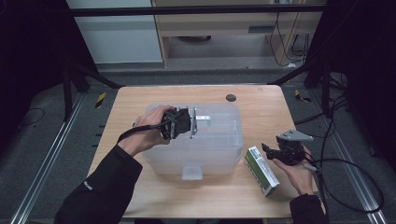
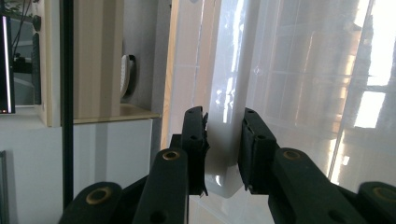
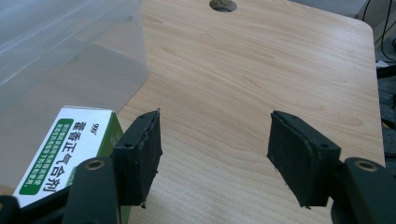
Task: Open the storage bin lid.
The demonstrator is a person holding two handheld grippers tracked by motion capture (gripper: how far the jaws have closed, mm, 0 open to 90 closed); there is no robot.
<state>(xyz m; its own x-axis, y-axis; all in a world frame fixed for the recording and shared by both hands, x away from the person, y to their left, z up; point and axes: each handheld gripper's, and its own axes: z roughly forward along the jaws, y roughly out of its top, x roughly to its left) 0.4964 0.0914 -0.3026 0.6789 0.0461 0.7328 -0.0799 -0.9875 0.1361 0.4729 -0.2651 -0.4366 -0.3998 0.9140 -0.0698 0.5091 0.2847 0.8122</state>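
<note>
- While the high view sets the clear plastic bin (image 1: 205, 144) mid-tabletop (image 1: 261, 107), the left gripper view shows the left claw (image 2: 224, 140) clamped on its white rim (image 2: 223, 154).
- The right claw (image 3: 215, 154), at four o'clock from the bin, gapes with nothing between; the right gripper view shows the green-and-white box (image 3: 70, 149) beside one jaw.

Lab recording bay; black metal frame (image 1: 196, 9) around wooden table (image 1: 261, 112); floor cables (image 1: 345, 154); dark curtains.
</note>
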